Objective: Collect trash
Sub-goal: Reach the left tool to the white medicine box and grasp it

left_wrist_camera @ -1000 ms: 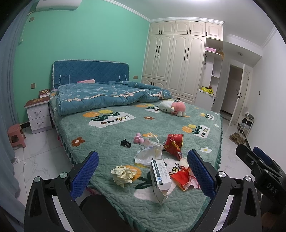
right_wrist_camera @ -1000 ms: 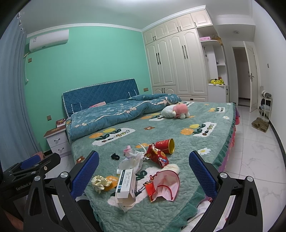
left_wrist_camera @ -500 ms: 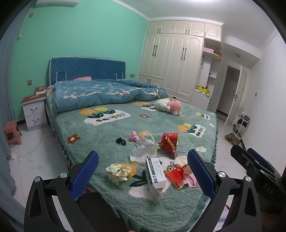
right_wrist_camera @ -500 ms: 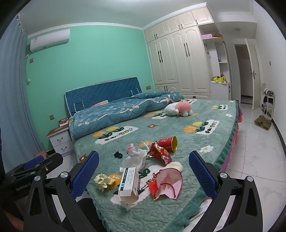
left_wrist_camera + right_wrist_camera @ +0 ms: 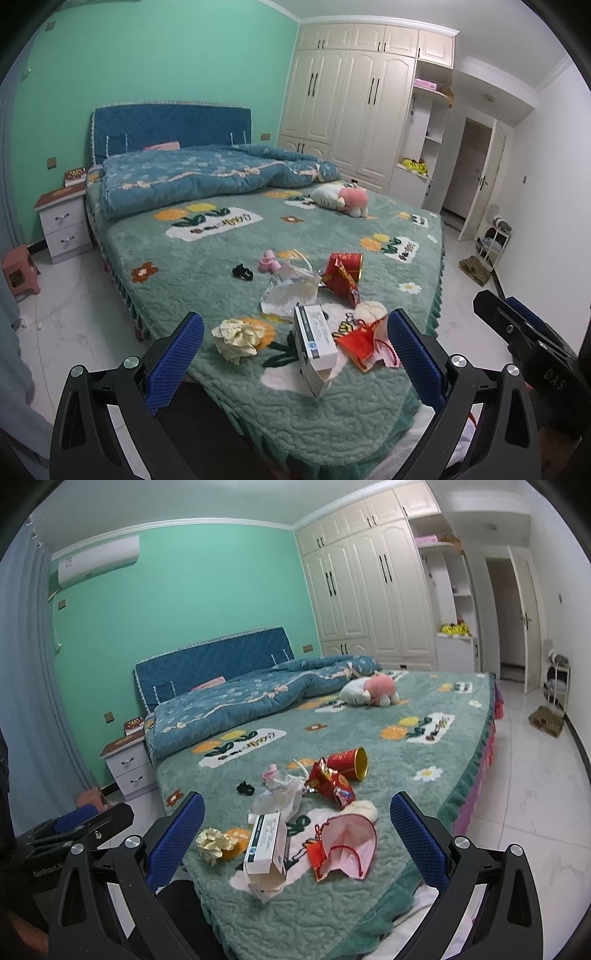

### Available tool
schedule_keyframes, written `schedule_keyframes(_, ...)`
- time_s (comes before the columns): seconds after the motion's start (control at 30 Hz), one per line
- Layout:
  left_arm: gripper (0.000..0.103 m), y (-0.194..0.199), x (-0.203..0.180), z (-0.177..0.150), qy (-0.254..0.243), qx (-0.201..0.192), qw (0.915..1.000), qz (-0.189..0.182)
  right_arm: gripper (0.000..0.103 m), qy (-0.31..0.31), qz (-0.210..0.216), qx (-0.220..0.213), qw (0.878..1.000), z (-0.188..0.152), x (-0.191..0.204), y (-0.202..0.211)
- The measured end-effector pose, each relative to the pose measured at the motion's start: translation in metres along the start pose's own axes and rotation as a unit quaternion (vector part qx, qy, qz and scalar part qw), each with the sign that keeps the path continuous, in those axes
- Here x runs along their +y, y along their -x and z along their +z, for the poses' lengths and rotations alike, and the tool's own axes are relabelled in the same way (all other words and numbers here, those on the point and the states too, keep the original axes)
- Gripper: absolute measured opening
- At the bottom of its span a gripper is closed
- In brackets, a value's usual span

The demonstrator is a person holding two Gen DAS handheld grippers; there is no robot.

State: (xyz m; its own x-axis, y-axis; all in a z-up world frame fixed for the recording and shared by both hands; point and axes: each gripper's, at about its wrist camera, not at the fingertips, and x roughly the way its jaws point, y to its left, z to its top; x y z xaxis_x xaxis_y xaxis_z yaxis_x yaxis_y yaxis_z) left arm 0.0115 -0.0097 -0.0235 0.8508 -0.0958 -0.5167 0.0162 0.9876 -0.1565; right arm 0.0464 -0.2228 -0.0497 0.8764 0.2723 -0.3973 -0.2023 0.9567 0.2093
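Here both grippers hang above the foot of the bed, each with its blue-padded fingers spread wide apart and nothing between them. The left gripper looks down over the near corner of the green flowered bedspread; the right gripper faces the same corner from a little farther right, and its black body shows at the right edge of the left wrist view.

The trash lies in a loose cluster on the bedspread near the foot. Closest is a white and blue cardboard box, one end torn open and pointing toward the bed's edge. Just left of it sits a crumpled ball of pale yellow paper. Just right of the box lies a red and pink paper bag, mouth open. Beyond the box is a crinkled clear plastic wrapper, and next to that a red snack packet touching a red paper cup tipped on its side. A small black hair tie and a pink clip rest to the left of the wrapper.

Farther up the bed, a pink and white plush toy lies near a rumpled blue quilt.
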Motion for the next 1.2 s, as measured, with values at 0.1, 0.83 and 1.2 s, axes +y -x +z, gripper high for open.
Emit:
schedule_keyframes(0.1, 0.097, -0.004, 0.0, 0.0, -0.004, 0.015, 0.9999, -0.001, 0.098, -0.007, 0.001, 0.024, 1.0, -0.002, -0.006, -0.006)
schedule_keyframes(0.83, 0.097, -0.101, -0.018, 0.0, 0.0, 0.182, 0.9813, -0.062, 0.098, -0.044, 0.001, 0.145, 0.988, -0.013, -0.037, -0.068)
schedule_keyframes(1.2, 0.097, -0.169, -0.02, -0.009, -0.007, 0.25, 0.9673, -0.04, 0.098, -0.029, -0.032, 0.186, 0.982, -0.016, -0.051, -0.105)
